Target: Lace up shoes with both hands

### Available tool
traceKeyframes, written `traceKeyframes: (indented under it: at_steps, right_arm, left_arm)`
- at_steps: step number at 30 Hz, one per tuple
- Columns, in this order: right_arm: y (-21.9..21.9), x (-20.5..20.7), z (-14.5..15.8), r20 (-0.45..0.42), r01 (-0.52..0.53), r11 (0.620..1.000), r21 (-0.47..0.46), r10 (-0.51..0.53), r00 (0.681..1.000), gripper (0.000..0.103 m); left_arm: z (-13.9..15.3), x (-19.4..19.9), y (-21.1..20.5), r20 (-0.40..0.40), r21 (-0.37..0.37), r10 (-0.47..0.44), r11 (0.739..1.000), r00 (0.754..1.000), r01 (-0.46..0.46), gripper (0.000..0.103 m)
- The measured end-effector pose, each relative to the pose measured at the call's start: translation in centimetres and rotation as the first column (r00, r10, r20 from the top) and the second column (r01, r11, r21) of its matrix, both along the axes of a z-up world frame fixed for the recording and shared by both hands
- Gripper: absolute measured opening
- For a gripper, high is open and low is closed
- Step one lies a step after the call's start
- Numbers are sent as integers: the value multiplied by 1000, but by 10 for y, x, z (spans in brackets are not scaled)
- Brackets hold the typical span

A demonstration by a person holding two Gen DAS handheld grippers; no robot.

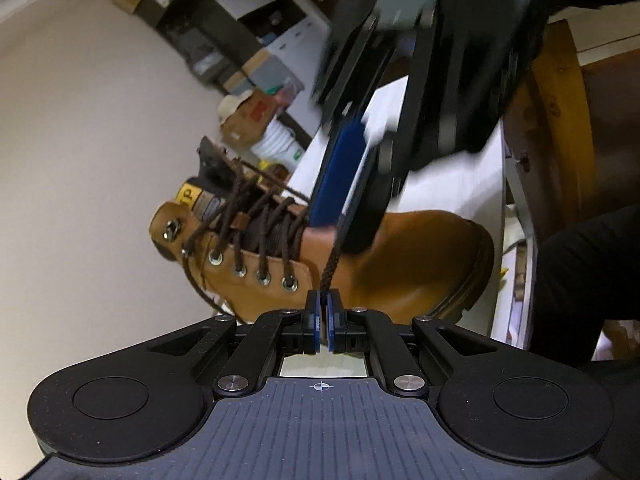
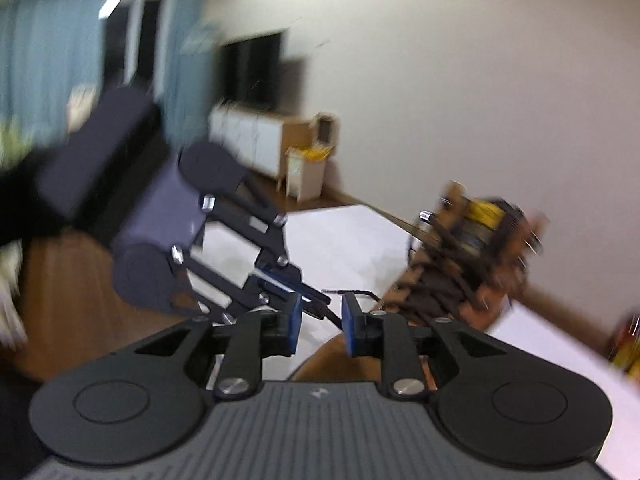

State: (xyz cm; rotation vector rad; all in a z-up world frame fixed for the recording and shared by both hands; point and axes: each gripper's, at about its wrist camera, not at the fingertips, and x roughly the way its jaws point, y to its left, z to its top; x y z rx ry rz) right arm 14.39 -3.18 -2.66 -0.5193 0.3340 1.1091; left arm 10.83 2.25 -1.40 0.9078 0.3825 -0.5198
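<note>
A tan leather boot (image 1: pixel 392 268) with dark brown laces lies on its side on a white table (image 1: pixel 448 184). My left gripper (image 1: pixel 325 300) is shut on a loose end of the brown lace (image 1: pixel 331 268), which runs up from its blue pads toward the boot. Just above it hangs my right gripper (image 1: pixel 340 228), blurred and seen from the side. In the right wrist view the right gripper (image 2: pixel 322 324) stands open with its blue pads well apart. The left gripper (image 2: pixel 320 300) reaches in from the left, and the lace (image 2: pixel 356 292) leads to the blurred boot (image 2: pixel 460 276).
Cardboard boxes and shelving (image 1: pixel 240 80) stand beyond the table. A wooden chair (image 1: pixel 556 120) and a person's dark sleeve (image 1: pixel 584 280) are at the right. A white cabinet (image 2: pixel 256 140) and a bin (image 2: pixel 304 172) line the far wall.
</note>
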Motion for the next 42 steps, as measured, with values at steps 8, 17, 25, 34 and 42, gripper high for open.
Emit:
traceKeyframes:
  at_steps: [8, 17, 25, 34, 42]
  right_arm:
    - [28, -3, -15, 127, -60, 982, -178, 84, 988, 4]
    - [-3, 8, 4, -27, 148, 989, 17, -148, 989, 4]
    - [-6, 8, 18, -86, 238, 969, 73, -231, 969, 4]
    - [-24, -9, 33, -109, 261, 960, 100, -250, 962, 4]
    - [-24, -8, 32, -115, 303, 948, 97, -292, 950, 4]
  left_arm:
    - [1, 8, 12, -43, -82, 49, 995, 998, -53, 8]
    - [-3, 47, 30, -197, -155, 266, 942, 944, -298, 8]
    - [-1, 60, 37, -241, -186, 337, 904, 910, -384, 8]
    - [4, 62, 34, -248, -174, 334, 908, 909, -381, 8]
    - [26, 68, 49, -239, -275, 363, 864, 901, -421, 8]
